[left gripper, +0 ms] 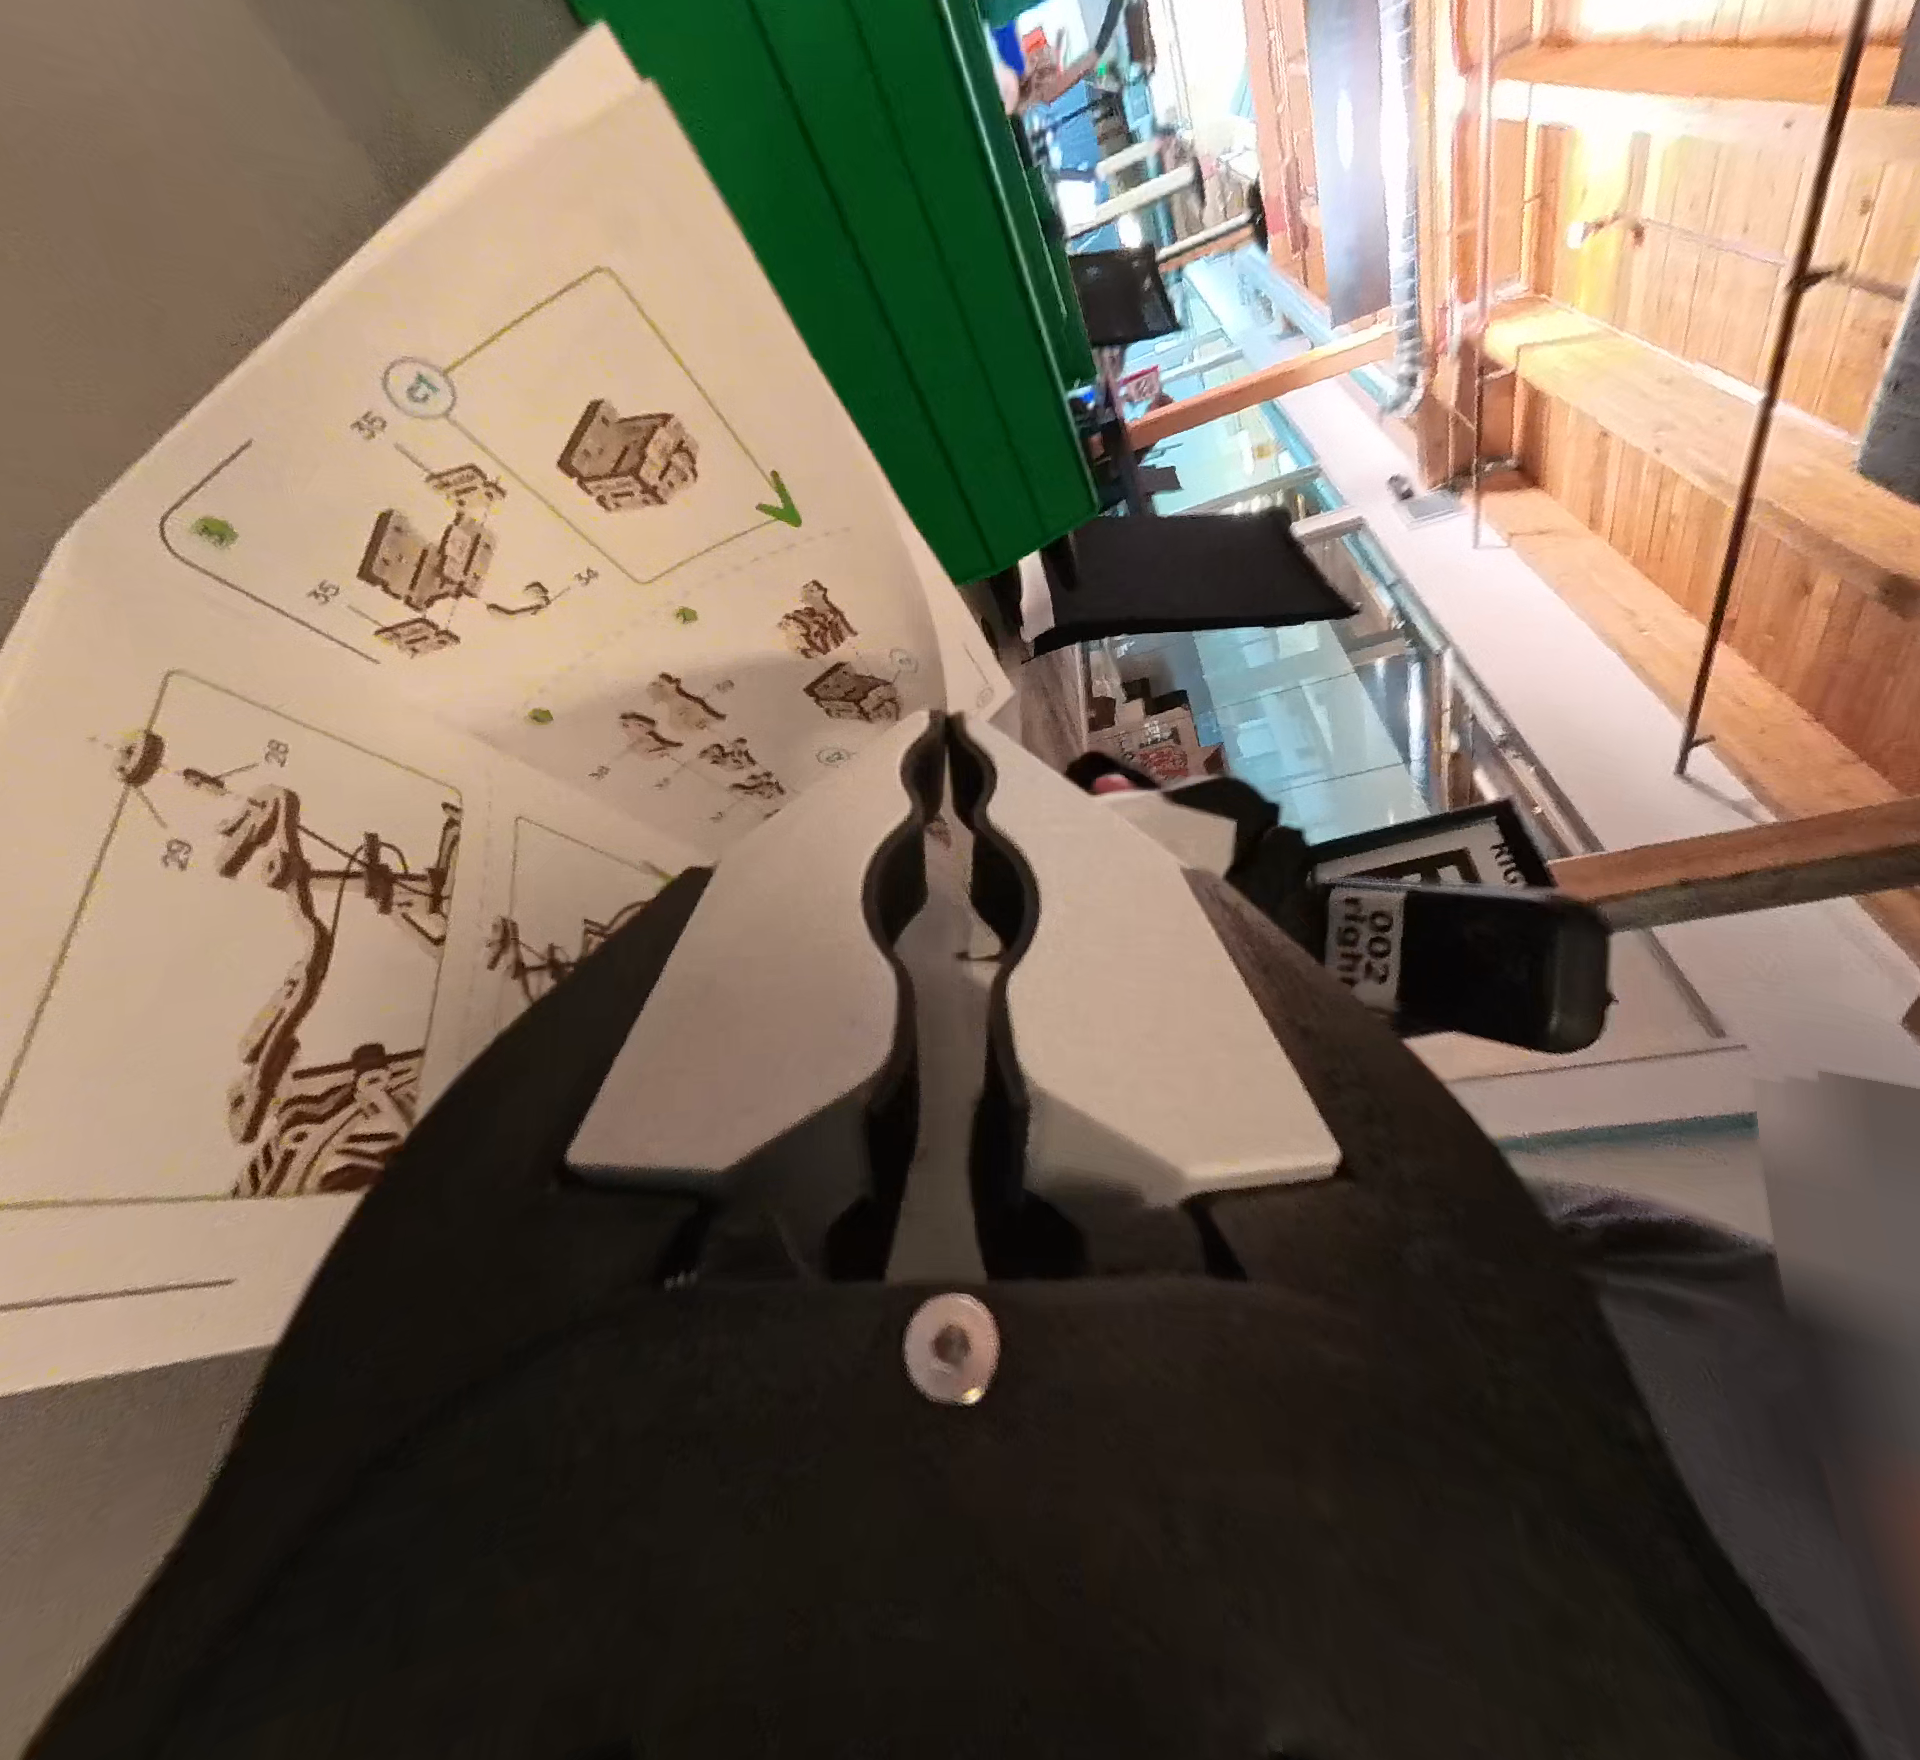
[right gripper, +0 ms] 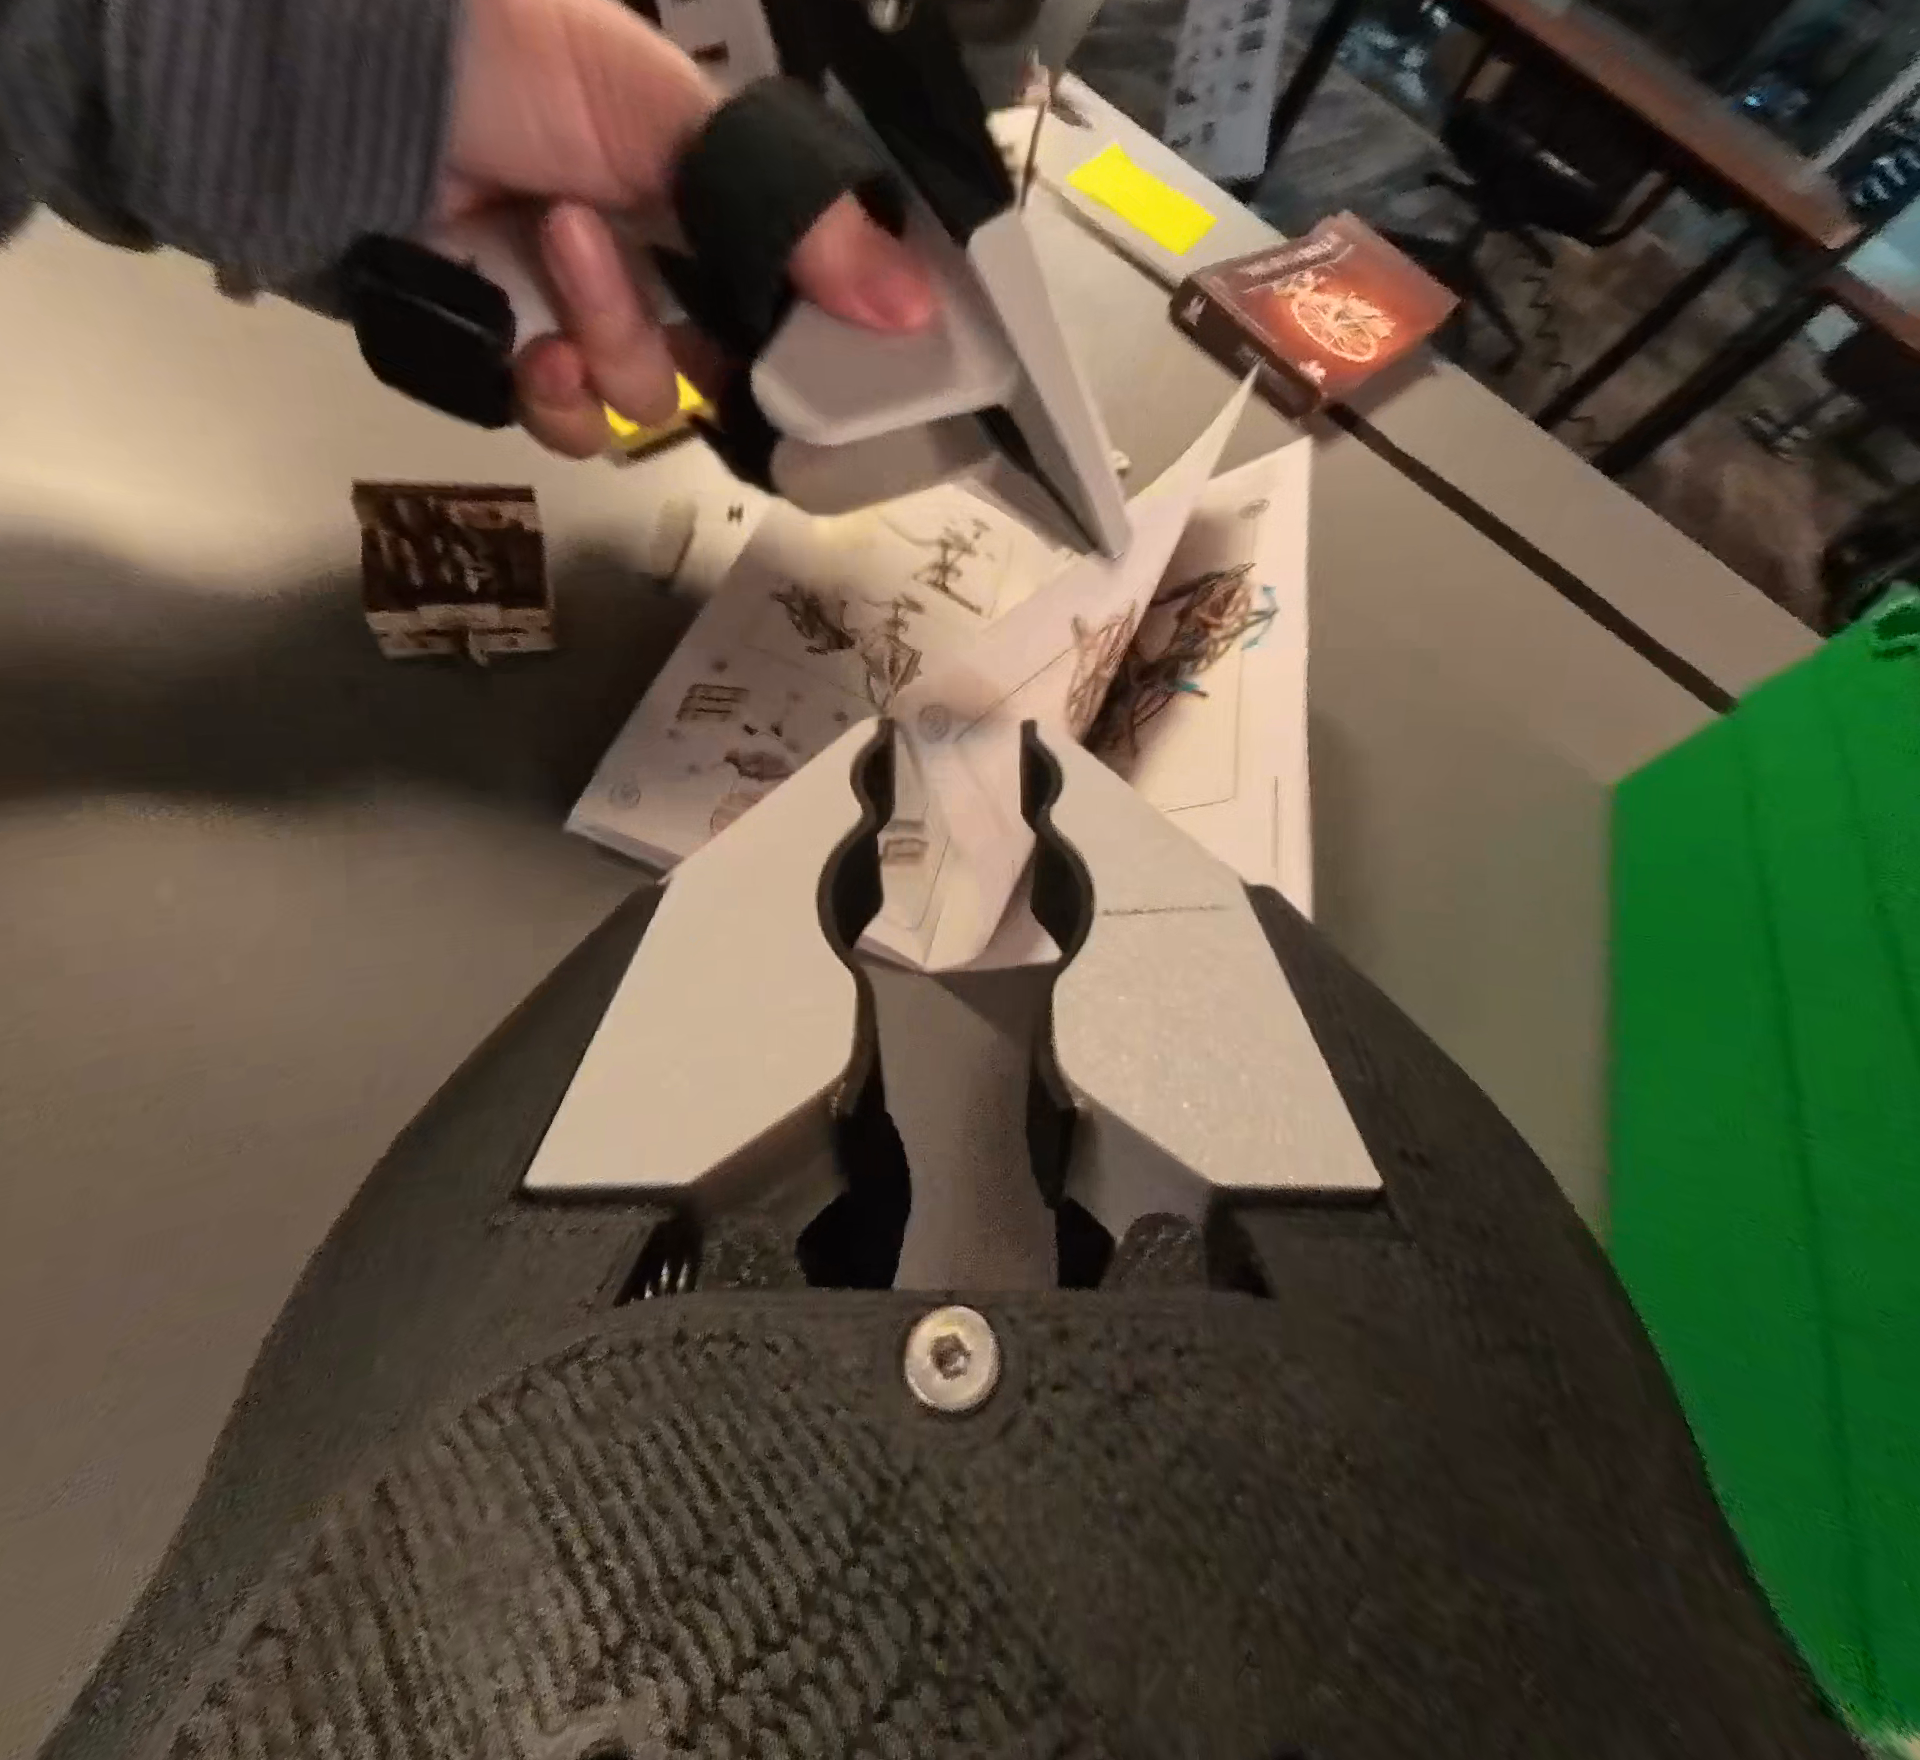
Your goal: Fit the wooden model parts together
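- Jaws of the left gripper (right gripper: 1107,547) were pinched on a page of the instruction booklet (right gripper: 810,630).
- Jaws of the right gripper (right gripper: 956,739) stood apart above the grey surface (right gripper: 260,983).
- A wooden model block (right gripper: 452,567) sat beside the booklet.

Left gripper (left gripper: 948,746), white fingers with black wavy pads, pinched on a raised page of the white illustrated instruction booklet (left gripper: 436,630); green box (left gripper: 831,183) just beyond, black right gripper (left gripper: 1455,931) alongside

A grey table (right gripper: 260,931) carried an open instruction booklet (right gripper: 1247,734). To the left of the booklet lay a small brown wooden model block (right gripper: 452,567). Beyond the booklet sat a dark box (right gripper: 1320,308), and beside that box a yellow sticky note (right gripper: 1141,198).
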### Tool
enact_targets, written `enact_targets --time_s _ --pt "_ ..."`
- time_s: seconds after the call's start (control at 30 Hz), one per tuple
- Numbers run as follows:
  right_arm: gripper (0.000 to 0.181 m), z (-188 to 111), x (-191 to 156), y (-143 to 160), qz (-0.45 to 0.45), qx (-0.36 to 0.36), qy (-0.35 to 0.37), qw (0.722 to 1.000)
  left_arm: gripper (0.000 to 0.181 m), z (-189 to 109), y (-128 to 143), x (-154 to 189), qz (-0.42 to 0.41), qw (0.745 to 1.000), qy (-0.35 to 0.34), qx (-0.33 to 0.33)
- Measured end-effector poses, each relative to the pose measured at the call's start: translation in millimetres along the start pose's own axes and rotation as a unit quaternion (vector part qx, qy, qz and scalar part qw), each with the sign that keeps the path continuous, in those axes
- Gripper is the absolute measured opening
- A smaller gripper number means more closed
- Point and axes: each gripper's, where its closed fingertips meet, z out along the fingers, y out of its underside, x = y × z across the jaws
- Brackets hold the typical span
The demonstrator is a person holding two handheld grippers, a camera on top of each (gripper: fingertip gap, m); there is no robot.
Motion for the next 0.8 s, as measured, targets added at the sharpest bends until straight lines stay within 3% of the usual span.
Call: enact_targets --time_s 0.2,0.33,0.47,0.6,0.8 --pt "0.049 -19 39 -16 0.124 0.060 0.047 0.989 0.000 -3 -1 7 0.065 0.997 -0.008 -0.034" --pt "0.049 -19 66 -14 0.195 0.049 0.031 0.979 0.000 -5 1 7 0.082 0.995 -0.019 -0.058" --pt "0.043 -22 73 -30 0.270 0.079 -0.049 0.958 0.000 -6 8 5 0.085 0.994 -0.018 -0.073" --pt "0.043 -4 49 -8 0.272 -0.028 -0.122 0.954 0.000 -9 9 3 0.081 0.994 -0.014 -0.073" --pt "0.034 12 41 10 0.281 -0.083 -0.117 0.949 0.000 -11 10 2 0.081 0.994 -0.013 -0.076"
